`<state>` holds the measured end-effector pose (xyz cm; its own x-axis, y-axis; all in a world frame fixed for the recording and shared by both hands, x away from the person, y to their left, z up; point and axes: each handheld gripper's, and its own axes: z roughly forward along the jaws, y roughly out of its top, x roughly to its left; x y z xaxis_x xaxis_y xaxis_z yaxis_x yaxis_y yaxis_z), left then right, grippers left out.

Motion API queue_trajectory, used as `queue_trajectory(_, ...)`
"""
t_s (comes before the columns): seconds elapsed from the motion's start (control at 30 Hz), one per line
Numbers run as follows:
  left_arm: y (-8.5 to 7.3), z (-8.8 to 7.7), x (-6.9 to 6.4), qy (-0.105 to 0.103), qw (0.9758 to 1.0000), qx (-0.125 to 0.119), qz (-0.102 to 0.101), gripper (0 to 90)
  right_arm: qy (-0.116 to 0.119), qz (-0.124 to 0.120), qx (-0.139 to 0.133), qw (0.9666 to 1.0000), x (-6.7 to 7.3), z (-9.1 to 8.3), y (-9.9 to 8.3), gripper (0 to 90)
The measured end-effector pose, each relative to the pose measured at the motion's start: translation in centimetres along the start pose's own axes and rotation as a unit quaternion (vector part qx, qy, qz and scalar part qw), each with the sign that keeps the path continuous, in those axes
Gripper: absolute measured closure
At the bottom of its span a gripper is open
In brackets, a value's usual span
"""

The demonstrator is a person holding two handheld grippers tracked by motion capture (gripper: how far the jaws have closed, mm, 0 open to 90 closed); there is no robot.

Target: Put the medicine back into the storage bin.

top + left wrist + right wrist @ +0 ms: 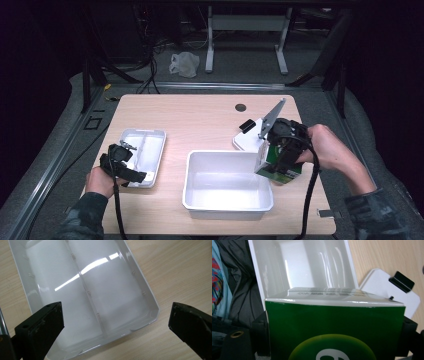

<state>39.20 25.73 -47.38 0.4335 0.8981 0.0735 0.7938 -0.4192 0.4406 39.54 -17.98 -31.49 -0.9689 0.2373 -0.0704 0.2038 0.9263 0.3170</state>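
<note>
Green and white, the carton (278, 165) sits pinched between the jaws of the right gripper (281, 152), which the person's right hand (325, 147) carries at the right rim of the deep white tub (227, 205). In the right gripper view the jaws press on both sides of the carton (334, 330), with the tub (272, 270) open beyond it. The step in hand looks like moving the carton over the tub to set it inside; the next move probably calls for bringing it past the rim, lowering it level and only then letting the jaws part, so that it does not catch the wall or tip. The left gripper (120, 157) rests over the near end of the shallow divided tray (150, 137) at the left of the table, its jaws spread wide with nothing between them; the left gripper view shows the tray (147, 300) below them, both compartments bare. A flat white lid (246, 140) with a black clip (246, 125) lies behind the tub. The table (200, 120) is pale wood with a small round hole (240, 107) near its far edge. Beyond it the room is dim: a grey floor, cables, the legs of another desk and a crumpled plastic bag (184, 64).
</note>
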Motion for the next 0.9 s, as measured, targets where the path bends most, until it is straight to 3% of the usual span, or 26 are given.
queue_trajectory(0.07, 0.0, 0.0, 0.0, -0.001, 1.0000, 0.000, 0.002, 0.0, 0.004, -0.020, 0.001, 0.9998, 0.3, 0.8, 1.3, 15.9)
queue_trajectory(0.2, -0.1, 0.0, 0.0, -0.001, 1.0000, 0.001, 0.003, 0.0, 0.011, -0.033, 0.005, 0.9994, 0.5, 2.0, 2.4, 15.9)
queue_trajectory(0.23, -0.1, 0.0, 0.1, -0.003, 1.0000, 0.001, 0.004, 0.0, 0.015, -0.050, 0.014, 0.9985, 0.7, 3.1, 3.1, 15.9)
queue_trajectory(0.33, -0.1, 0.1, 0.0, -0.004, 1.0000, 0.001, 0.002, 0.0, 0.028, -0.062, 0.021, 0.9975, 0.9, 4.5, 3.8, 15.9)
queue_trajectory(0.57, 0.0, 0.2, -0.2, -0.005, 0.9999, 0.005, 0.009, 0.0, 0.045, -0.070, 0.035, 0.9959, 1.0, 7.3, 4.4, 15.9)
queue_trajectory(0.9, -0.1, 0.3, -0.1, -0.004, 1.0000, 0.003, 0.007, 0.0, 0.051, -0.080, 0.058, 0.9938, 0.8, 11.5, 3.8, 15.7)
